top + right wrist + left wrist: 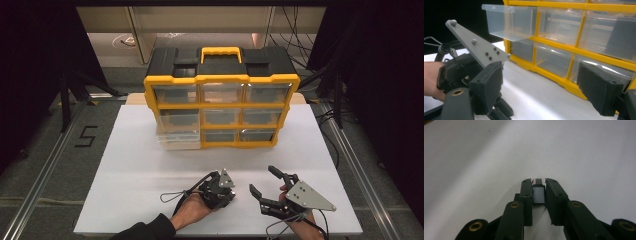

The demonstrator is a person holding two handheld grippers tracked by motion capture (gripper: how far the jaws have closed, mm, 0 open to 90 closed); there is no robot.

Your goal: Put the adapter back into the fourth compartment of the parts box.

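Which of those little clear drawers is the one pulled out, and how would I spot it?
Find the yellow and black organizer standing at the back of the white table. Its front is a grid of clear drawers; look at the left column, middle row. That drawer alone juts forward from the frame, while its neighbours sit flush.

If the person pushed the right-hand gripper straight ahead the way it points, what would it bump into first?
Probably the yellow-framed organiser with clear plastic drawers: the open right gripper points at its lower drawers across bare white tabletop, though depth is hard to judge.
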